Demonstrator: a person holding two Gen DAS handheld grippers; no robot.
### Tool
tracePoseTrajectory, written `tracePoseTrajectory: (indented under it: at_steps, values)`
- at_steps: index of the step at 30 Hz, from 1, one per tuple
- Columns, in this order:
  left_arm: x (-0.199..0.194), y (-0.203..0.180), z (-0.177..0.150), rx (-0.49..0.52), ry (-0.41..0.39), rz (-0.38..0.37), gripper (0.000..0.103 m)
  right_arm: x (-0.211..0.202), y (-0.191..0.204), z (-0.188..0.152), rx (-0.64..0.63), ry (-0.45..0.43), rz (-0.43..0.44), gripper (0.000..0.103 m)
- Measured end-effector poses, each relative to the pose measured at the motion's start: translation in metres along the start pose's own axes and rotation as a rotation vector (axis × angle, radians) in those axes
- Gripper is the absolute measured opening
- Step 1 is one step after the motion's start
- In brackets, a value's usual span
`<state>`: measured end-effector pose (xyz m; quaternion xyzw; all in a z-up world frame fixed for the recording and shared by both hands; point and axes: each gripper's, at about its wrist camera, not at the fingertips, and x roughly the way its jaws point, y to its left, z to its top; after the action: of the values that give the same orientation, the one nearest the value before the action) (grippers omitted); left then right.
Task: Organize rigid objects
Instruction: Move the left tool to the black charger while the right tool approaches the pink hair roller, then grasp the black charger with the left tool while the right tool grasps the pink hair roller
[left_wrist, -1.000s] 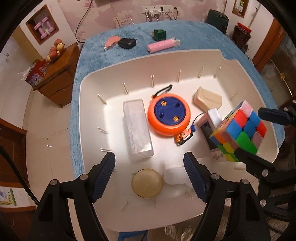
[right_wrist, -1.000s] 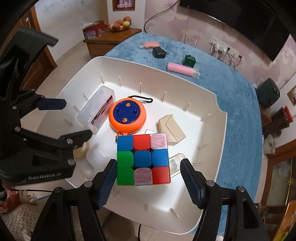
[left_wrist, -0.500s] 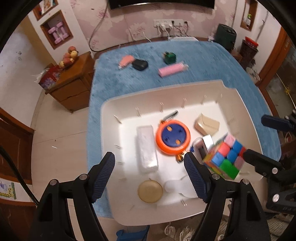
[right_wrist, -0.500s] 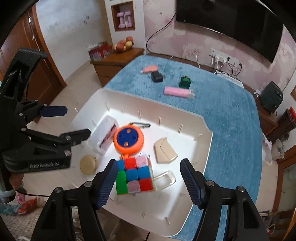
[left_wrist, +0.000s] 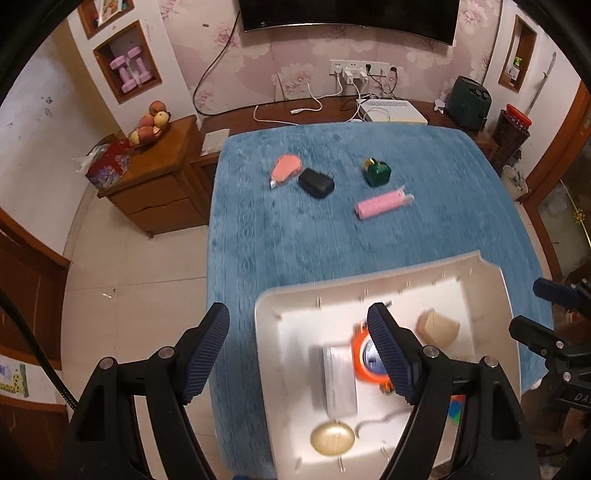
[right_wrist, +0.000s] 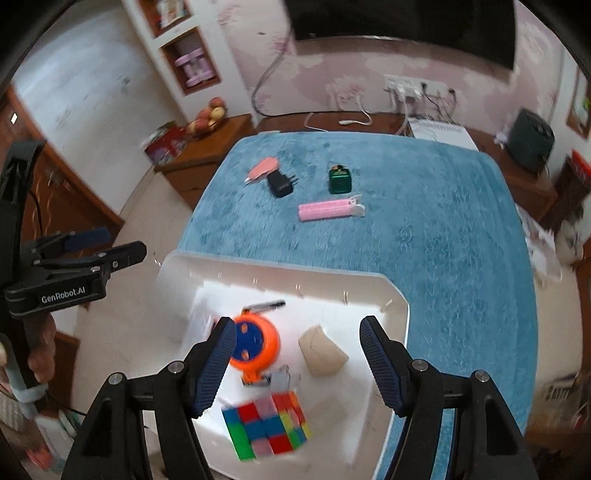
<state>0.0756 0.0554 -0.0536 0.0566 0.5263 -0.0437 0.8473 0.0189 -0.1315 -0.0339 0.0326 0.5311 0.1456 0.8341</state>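
Observation:
My left gripper (left_wrist: 297, 354) hangs open and empty above the left edge of the white tray (left_wrist: 369, 282). My right gripper (right_wrist: 299, 365) is open too, with nothing between its fingers. Under it in the tray lies the colourful puzzle cube (right_wrist: 266, 424), beside an orange round reel (right_wrist: 255, 345) and a tan box (right_wrist: 321, 349). A clear box (left_wrist: 338, 380) and a beige disc (left_wrist: 332, 439) also lie in the tray. Farther back on the blue cloth rest a salmon-pink item (left_wrist: 284, 170), a black charger (left_wrist: 316, 183), a green box (left_wrist: 377, 171) and a pink tube (left_wrist: 382, 205).
The tray sits at the near end of the blue-covered table (left_wrist: 295, 240), overhanging its front edge. A wooden cabinet (left_wrist: 159, 177) with fruit stands to the left over tiled floor. Cables and a white device (left_wrist: 391, 110) lie behind the table.
Both grippers have risen and drawn back from the tray, so it looks smaller and lower in both views. The cube stays in the tray, no longer between the right fingers.

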Motion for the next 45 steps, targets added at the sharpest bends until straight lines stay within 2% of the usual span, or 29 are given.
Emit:
tracePoseTrajectory:
  at_steps: [5, 10, 14, 19, 23, 28, 34, 36, 45]
  values:
    - [0.015, 0.007, 0.047, 0.034, -0.015, -0.013, 0.08, 0.02, -0.014, 0.045, 0.147, 0.025, -0.017, 0.07]
    - [0.049, 0.008, 0.099, 0.069, -0.004, -0.054, 0.08, 0.053, -0.033, 0.087, 0.332, 0.055, -0.008, 0.07]
    - [0.085, 0.001, 0.127, 0.165, -0.003, -0.091, 0.08, 0.089, -0.042, 0.117, 0.431, 0.085, -0.013, 0.07]
    - [0.142, -0.003, 0.148, 0.296, 0.046, -0.15, 0.08, 0.144, -0.056, 0.144, 0.556, 0.143, -0.031, 0.07]
    - [0.173, -0.003, 0.152, 0.356, 0.084, -0.185, 0.08, 0.184, -0.066, 0.147, 0.645, 0.204, -0.054, 0.07]
    - [0.198, -0.011, 0.148, 0.45, 0.108, -0.209, 0.08, 0.221, -0.071, 0.135, 0.732, 0.266, -0.071, 0.066]
    - [0.219, -0.02, 0.147, 0.521, 0.128, -0.19, 0.08, 0.241, -0.077, 0.12, 0.84, 0.251, -0.07, 0.065]
    - [0.225, -0.022, 0.149, 0.527, 0.134, -0.185, 0.08, 0.24, -0.074, 0.122, 0.831, 0.218, -0.099, 0.065]
    - [0.246, -0.031, 0.151, 0.564, 0.157, -0.195, 0.08, 0.242, -0.059, 0.128, 0.768, 0.202, -0.238, 0.056]
